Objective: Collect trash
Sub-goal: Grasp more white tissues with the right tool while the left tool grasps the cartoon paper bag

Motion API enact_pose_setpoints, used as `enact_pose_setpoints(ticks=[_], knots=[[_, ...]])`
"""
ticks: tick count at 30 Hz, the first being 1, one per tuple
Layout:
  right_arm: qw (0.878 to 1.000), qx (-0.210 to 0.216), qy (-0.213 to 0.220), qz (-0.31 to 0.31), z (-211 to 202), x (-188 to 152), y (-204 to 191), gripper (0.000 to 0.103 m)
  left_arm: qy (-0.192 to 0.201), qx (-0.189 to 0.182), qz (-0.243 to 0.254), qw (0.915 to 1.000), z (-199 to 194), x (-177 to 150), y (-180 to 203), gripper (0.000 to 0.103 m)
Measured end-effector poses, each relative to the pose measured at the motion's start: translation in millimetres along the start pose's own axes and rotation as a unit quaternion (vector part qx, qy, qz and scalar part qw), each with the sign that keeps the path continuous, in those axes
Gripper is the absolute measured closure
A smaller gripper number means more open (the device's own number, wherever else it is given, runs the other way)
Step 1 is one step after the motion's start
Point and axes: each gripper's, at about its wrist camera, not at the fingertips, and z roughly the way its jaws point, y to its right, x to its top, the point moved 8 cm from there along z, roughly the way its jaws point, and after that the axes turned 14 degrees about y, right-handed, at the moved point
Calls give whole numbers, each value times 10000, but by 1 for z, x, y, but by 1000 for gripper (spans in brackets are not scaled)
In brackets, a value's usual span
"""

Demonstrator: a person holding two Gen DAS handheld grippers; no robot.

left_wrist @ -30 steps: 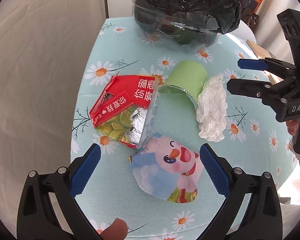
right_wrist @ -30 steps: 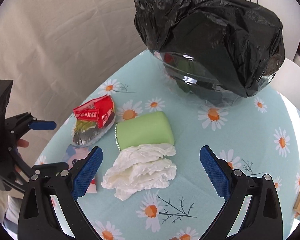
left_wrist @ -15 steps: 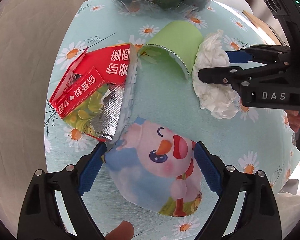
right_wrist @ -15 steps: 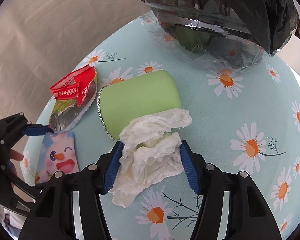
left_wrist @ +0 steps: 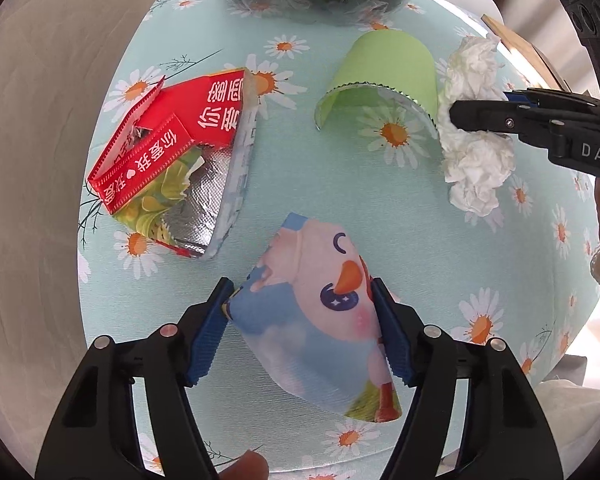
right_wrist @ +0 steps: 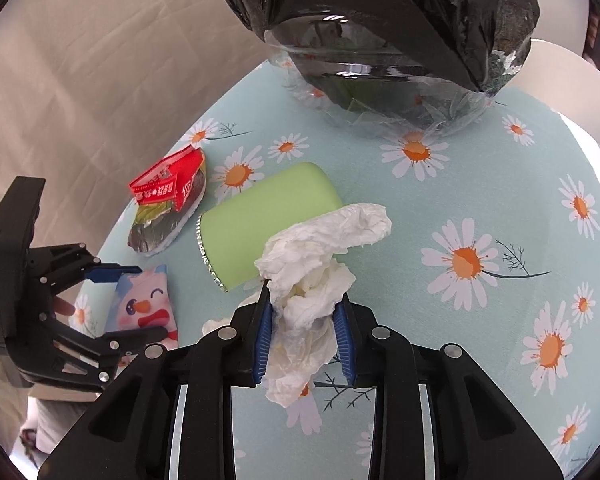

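Note:
My left gripper (left_wrist: 302,300) is shut on a cartoon snowman wrapper (left_wrist: 320,320), which bows up between the jaws. My right gripper (right_wrist: 304,320) is shut on a crumpled white tissue (right_wrist: 316,272), seen in the left wrist view too (left_wrist: 476,152). A green foil-lined wrapper (left_wrist: 384,76) lies beside the tissue, also in the right wrist view (right_wrist: 260,232). A torn red snack bag (left_wrist: 180,148) lies at the left, also in the right wrist view (right_wrist: 168,196). A bin lined with a black bag (right_wrist: 384,40) stands at the table's far side.
The round table (left_wrist: 260,20) has a light blue daisy cloth. A beige curtain (right_wrist: 80,60) hangs behind it on the left. The left gripper (right_wrist: 112,300) shows at the left of the right wrist view. A wooden board edge (left_wrist: 520,44) sits at far right.
Both grippers have closed: the left onto the snowman wrapper, buckling it upward, the right onto the tissue, bunching it. Both have pulled back a little from the table.

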Motion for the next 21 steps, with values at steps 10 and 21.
enact_pose_setpoints(ticks=[10,21], knots=[[9974,157,512,473,-46,18,30,77,73,-3,334,9994,-14,8,22,40],[9921,50,989,770,-99,26,62,77,402,-213,729,9963,-40,51,46,43]])
